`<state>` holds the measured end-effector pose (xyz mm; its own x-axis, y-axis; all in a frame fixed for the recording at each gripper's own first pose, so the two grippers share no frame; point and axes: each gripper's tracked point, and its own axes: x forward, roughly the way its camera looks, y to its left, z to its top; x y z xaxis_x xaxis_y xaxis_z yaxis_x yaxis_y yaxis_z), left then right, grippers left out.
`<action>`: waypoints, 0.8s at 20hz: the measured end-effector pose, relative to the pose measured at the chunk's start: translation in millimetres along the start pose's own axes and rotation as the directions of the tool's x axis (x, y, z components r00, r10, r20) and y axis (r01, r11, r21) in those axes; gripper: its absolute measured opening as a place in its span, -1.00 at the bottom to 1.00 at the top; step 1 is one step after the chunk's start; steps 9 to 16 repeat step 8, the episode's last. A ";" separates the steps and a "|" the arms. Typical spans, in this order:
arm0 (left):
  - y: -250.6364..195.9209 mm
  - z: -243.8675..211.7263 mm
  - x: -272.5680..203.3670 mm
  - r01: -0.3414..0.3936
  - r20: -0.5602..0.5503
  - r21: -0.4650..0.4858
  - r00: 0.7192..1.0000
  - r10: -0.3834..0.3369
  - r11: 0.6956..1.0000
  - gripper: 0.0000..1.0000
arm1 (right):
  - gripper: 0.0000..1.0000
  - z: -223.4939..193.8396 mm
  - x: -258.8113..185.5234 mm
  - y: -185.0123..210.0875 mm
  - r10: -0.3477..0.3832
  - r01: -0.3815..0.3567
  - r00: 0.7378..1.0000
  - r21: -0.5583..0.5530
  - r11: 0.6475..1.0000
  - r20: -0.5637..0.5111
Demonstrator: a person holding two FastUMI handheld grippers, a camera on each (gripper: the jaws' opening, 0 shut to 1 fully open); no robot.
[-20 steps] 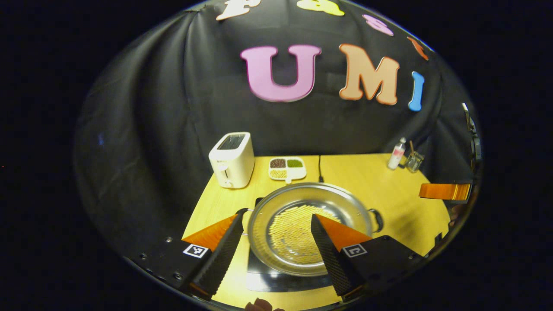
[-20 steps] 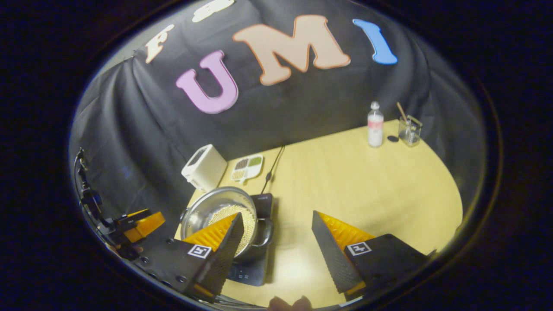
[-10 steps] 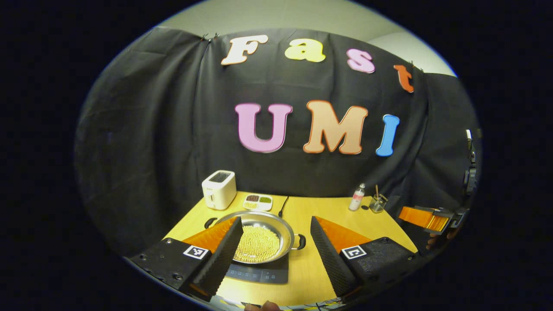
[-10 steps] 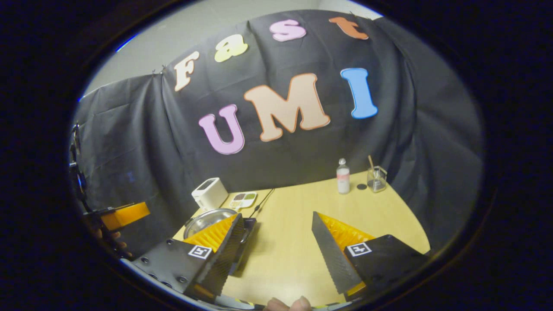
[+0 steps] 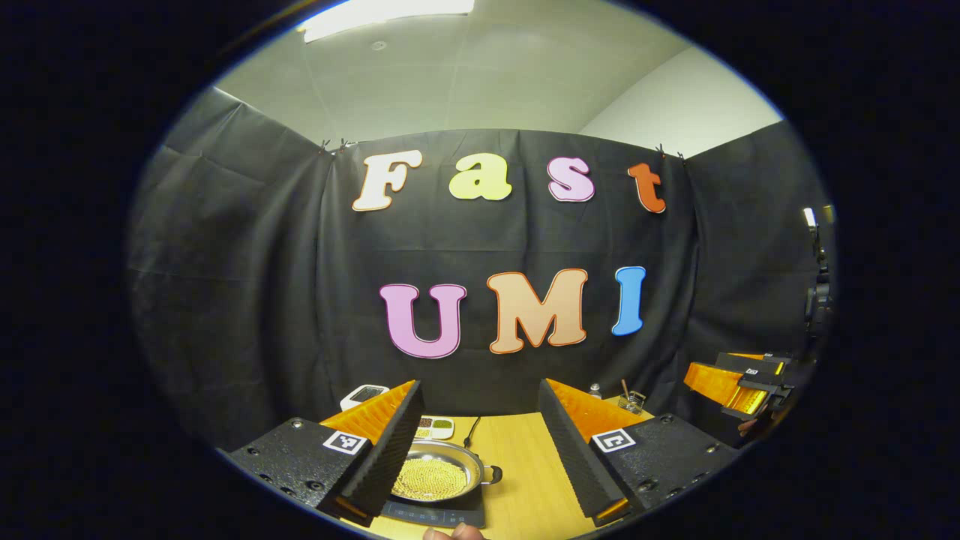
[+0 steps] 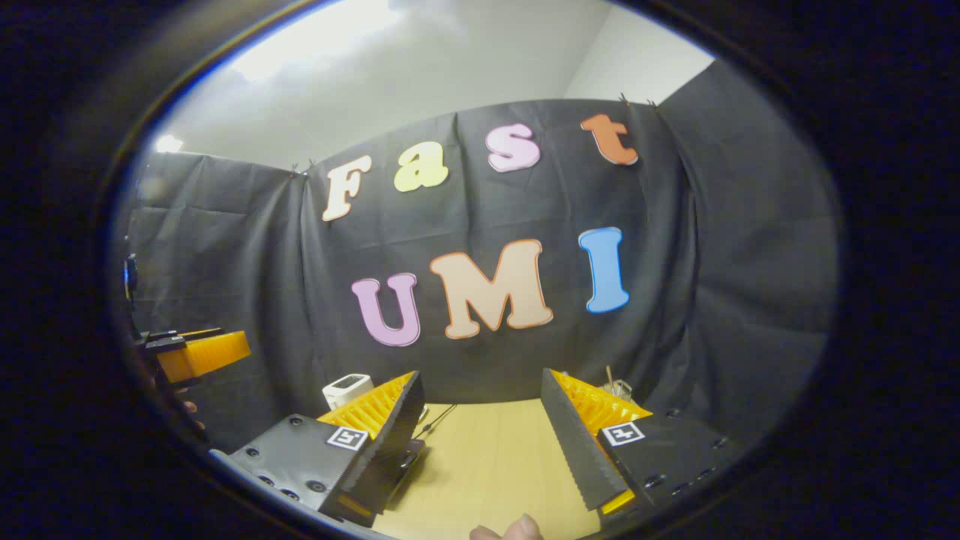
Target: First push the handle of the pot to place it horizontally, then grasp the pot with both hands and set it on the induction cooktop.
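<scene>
We judge the task done: pot (image 5: pixel 439 478) sits on the induction cooktop (image 5: pixel 435 514); left gripper (image 5: pixel 477 444) and right gripper (image 6: pixel 480 439) hang above it, jaws apart, empty.

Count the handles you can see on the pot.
1: a dark loop handle on the right side of the round silver pot on the black induction cooktop. The left claw's finger may hide another.
</scene>
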<state>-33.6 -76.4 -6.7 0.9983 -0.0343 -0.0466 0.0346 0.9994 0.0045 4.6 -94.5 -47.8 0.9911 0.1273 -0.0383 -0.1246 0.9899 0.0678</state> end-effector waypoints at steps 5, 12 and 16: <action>19.4 0.0 -14.8 -0.031 -0.009 -0.024 0.999 0.031 0.999 0.84 | 0.83 -20.8 -22.1 23.5 -0.029 0.029 0.999 -0.012 0.999 0.016; 28.3 11.0 -19.4 -0.044 0.017 -0.006 0.999 0.044 0.999 0.89 | 0.83 -13.5 -25.3 31.5 -0.028 0.030 0.999 -0.056 0.998 0.026; 28.3 11.0 -19.4 -0.044 0.017 -0.006 0.999 0.044 0.999 0.89 | 0.83 -13.5 -25.3 31.5 -0.028 0.030 0.999 -0.056 0.998 0.026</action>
